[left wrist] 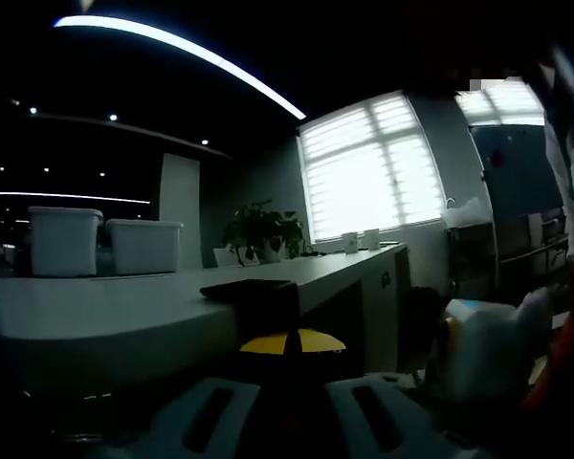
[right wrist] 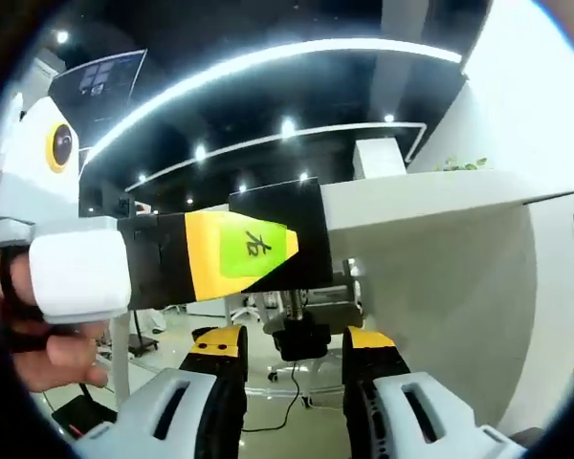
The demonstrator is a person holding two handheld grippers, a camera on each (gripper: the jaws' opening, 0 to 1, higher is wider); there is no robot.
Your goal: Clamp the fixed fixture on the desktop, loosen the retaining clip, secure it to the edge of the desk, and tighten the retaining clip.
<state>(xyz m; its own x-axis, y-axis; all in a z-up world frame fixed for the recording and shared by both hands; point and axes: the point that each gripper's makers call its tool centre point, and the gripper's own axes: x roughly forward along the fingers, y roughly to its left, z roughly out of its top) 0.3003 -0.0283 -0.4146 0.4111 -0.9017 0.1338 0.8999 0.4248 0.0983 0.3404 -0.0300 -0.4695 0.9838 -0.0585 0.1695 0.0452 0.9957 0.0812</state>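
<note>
A black fixture sits on the near edge of the white desk. My left gripper is shut on it, yellow jaw tips pressed together just below it. In the right gripper view, the left gripper reaches in from the left with its yellow-and-black jaw over the desk edge. The fixture's screw hangs under the desk and ends in a black knob. My right gripper is open, one jaw on each side of the knob without touching it. Its white body shows blurred at the right.
Two white bins, a potted plant and cups stand farther along the desk, before a bright window. A person's hand holds the left gripper. Floor with chair bases and a cable lies below the desk.
</note>
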